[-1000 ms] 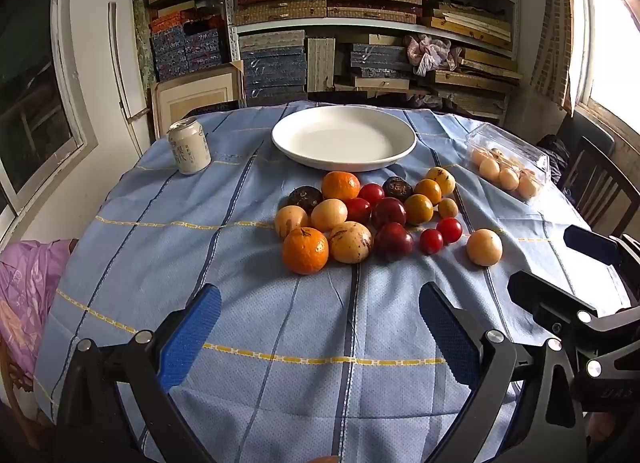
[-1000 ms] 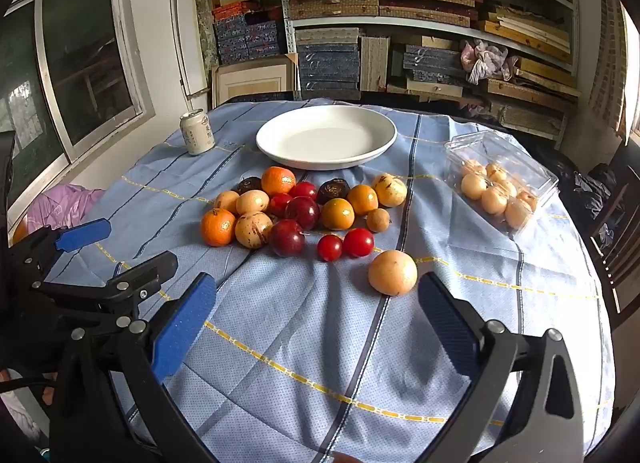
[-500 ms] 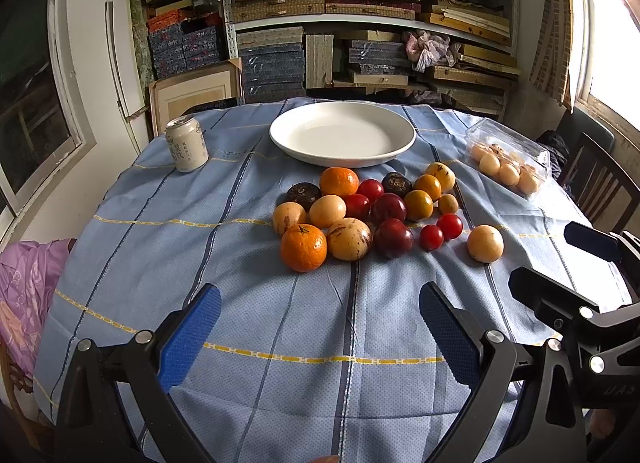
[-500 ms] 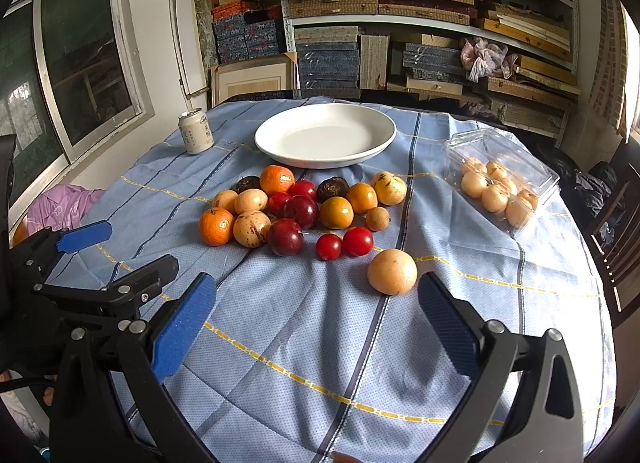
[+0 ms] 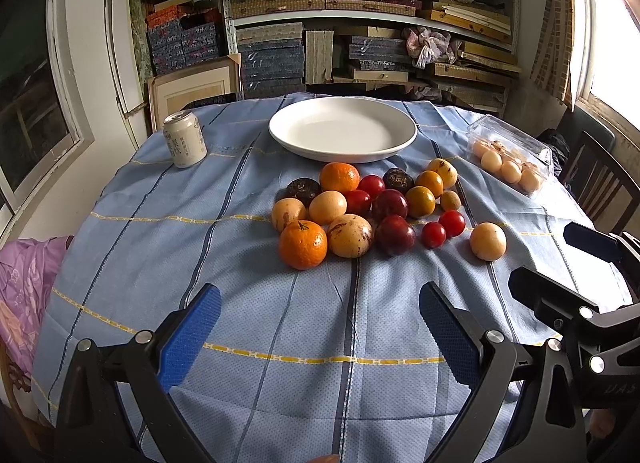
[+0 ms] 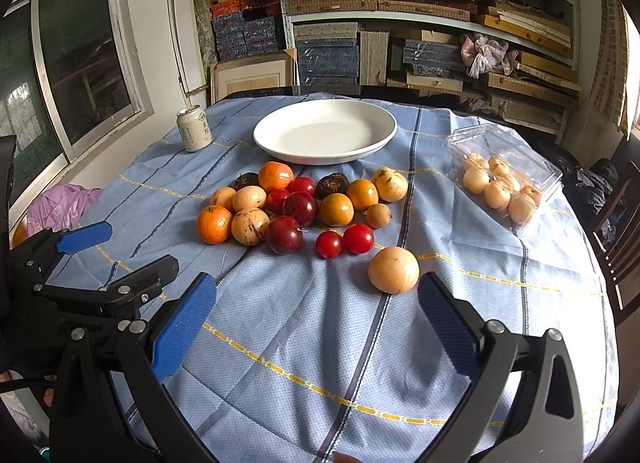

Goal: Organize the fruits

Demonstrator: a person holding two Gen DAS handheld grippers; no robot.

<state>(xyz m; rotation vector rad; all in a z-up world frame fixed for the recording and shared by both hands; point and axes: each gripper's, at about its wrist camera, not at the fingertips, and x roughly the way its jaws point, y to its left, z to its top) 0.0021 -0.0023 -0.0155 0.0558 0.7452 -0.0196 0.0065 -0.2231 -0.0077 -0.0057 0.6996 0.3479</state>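
1. Your left gripper [image 5: 320,327] hangs over the near edge of the worktop [image 5: 160,247], blue pads spread wide with nothing between them.
2. At the far left stands a pale drink can [image 5: 184,139], upright on the blue cloth.
3. The fruit cluster [image 5: 360,207] sits mid-worktop, just in front of the white plate [image 5: 280,131], which holds nothing.
4. At its near left corner lies a bright tangerine [image 5: 303,244] touching a speckled tan fruit [image 5: 350,235]; a dark red plum [image 5: 395,235] sits right of that.
5. Two small red tomatoes [image 6: 344,241] lie side by side at the near right of the pile.
6. A pale round fruit [image 6: 393,269] rests apart from the rest, just ahead of your right gripper [image 6: 316,321], which is also spread wide and carrying nothing.
7. Far right, a clear plastic box [image 6: 532,167] holds more pale fruits.
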